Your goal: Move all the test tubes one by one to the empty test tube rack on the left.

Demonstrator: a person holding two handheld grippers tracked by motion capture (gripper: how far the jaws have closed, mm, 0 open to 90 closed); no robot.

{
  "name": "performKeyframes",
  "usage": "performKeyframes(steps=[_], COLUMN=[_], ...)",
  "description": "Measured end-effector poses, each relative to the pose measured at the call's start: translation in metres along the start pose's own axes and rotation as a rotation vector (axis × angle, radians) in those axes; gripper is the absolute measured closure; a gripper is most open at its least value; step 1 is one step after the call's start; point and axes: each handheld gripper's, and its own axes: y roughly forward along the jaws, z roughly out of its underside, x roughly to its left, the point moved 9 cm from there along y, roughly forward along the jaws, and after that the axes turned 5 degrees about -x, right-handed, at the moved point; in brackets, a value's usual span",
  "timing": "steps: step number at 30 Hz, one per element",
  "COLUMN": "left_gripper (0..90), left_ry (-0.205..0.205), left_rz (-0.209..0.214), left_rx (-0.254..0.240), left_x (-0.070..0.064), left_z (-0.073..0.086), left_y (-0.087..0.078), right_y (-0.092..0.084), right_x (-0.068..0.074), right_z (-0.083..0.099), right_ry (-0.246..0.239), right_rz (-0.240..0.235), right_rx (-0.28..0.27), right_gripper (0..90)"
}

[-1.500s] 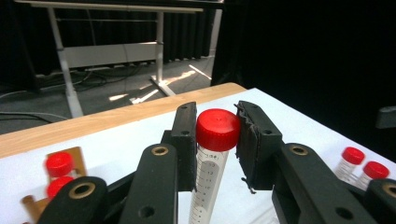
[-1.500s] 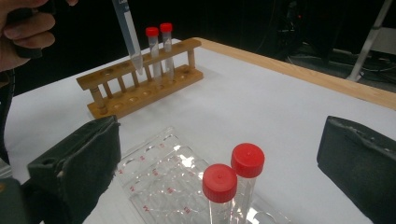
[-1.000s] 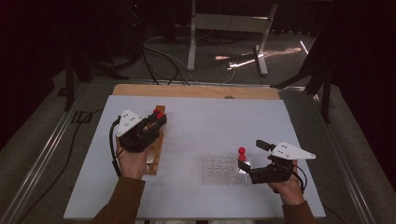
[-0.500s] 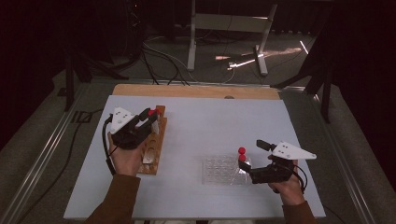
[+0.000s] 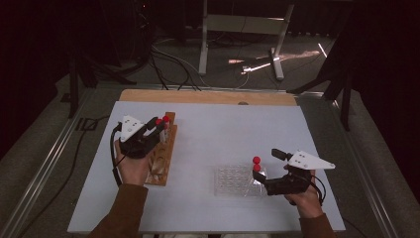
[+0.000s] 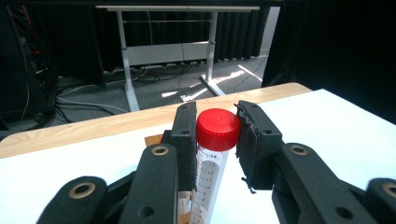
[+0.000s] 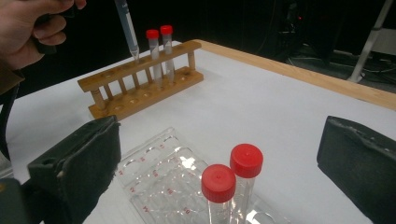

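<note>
My left gripper [image 6: 217, 140] is shut on a clear graduated tube with a red cap [image 6: 217, 128]. In the right gripper view that held tube [image 7: 127, 25] hangs tilted, its tip at the top rail of the wooden rack [image 7: 140, 79]. Two more red-capped tubes [image 7: 159, 37] stand upright in that rack. My right gripper [image 7: 226, 156] is open wide around two red-capped tubes [image 7: 233, 172] standing in a clear plastic rack [image 7: 159, 182]. From above, the left gripper [image 5: 154, 129] sits over the wooden rack [image 5: 161, 163] and the right gripper [image 5: 271, 171] is at the clear rack's [image 5: 233, 181] right end.
The white table top [image 5: 223, 129] has a wooden strip [image 5: 208, 96] along its far edge. Beyond it are a dark floor with cables and a metal table frame [image 5: 237, 29]. A bare stretch of table lies between the two racks.
The left gripper has shifted slightly left and nearer along the wooden rack with its tube. The right gripper has not moved.
</note>
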Motion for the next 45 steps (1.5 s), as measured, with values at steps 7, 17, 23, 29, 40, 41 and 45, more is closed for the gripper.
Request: performKeyframes(steps=[7, 17, 23, 29, 40, 41, 45], left_gripper=[70.8, 70.8, 70.7, 70.7, 70.6, 70.7, 70.6], left_ry=[0.002, 0.012, 0.016, 0.006, -0.012, -0.013, -0.011], left_rz=[0.005, 0.008, 0.006, 0.0, -0.007, -0.006, -0.005], left_rx=[0.009, 0.028, 0.042, 0.061, 0.087, 0.091, 0.106], left_x=[0.0, -0.001, -0.001, 0.001, 0.002, 0.003, 0.003], left_z=[0.006, 0.016, 0.024, 0.032, 0.046, 0.047, 0.052], left_y=[0.003, 0.007, 0.009, 0.01, 0.012, 0.012, 0.012], right_y=[0.0, 0.0, 0.0, 0.0, 0.0, 0.0, 0.0], right_x=[0.0, 0.0, 0.0, 0.0, 0.001, 0.001, 0.0], right_z=[0.0, 0.0, 0.0, 0.001, 0.001, 0.001, 0.001], right_ry=[-0.002, -0.002, -0.002, -0.004, -0.003, -0.003, -0.001], right_rz=[0.0, 0.0, 0.0, -0.001, -0.002, -0.002, -0.001], right_rx=[0.001, 0.001, 0.002, 0.004, 0.004, 0.003, 0.003], right_gripper=[0.0, 0.0, 0.0, 0.0, 0.0, 0.0, 0.0])
